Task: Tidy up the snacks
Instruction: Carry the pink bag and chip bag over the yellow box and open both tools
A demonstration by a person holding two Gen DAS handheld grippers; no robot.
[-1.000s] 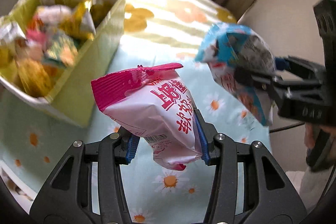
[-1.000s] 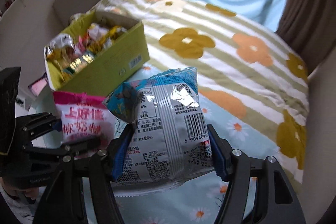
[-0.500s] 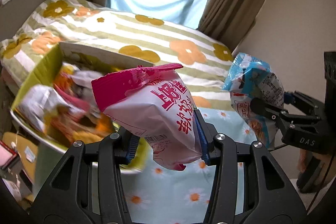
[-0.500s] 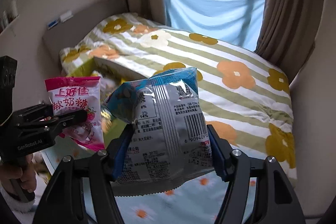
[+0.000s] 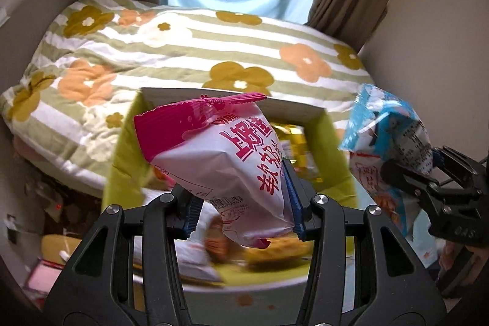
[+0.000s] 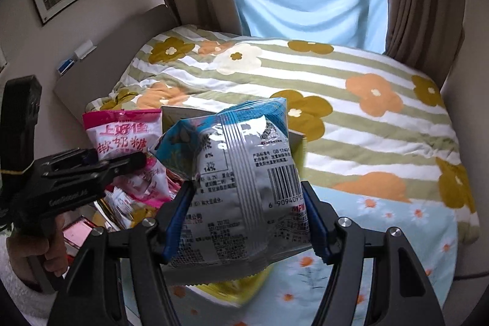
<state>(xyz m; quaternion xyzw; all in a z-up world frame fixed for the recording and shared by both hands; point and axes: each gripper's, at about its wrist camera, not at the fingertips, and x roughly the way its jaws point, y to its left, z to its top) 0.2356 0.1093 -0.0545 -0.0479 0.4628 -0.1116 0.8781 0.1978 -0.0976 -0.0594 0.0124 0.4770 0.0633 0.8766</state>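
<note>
From the left wrist view, the left gripper [image 5: 241, 197] is clenched on a pink and white candy bag [image 5: 220, 164], its blue pads pressing the lower body of the bag from both sides, while the crimped pink top seal stands free above. The bag hangs directly over the green box [image 5: 125, 155], which is already partly full of wrapped snacks and sits at the near edge of the flowered quilt [image 5: 189, 51]. The bag looks light and puffy, with air and loose sweets inside, so it will likely give under the pads without harm; its glossy film seems slippery, and a hold across the filled middle, as here, appears safer than one on the thin seal. To the right of the box, the right gripper [image 5: 418, 170] is grasping a blue and silver snack bag [image 5: 385, 127] in mid-air. From the right wrist view, that snack bag [image 6: 244, 188] fills the space between the right gripper's [image 6: 247, 219] pads, which squeeze its wide lower half, barcode side facing the camera. It sits above the box [image 6: 301, 150], of which only a strip of rim and wall shows behind it. The bag is probably a light, air-filled pillow pack with brittle contents, so a gentle squeeze at the sides should suit it better than a hard pinch. Left of the box, the candy bag [image 6: 122, 136] is seen in the left gripper [image 6: 122, 164], held by a person's hand [image 6: 33, 246].
</note>
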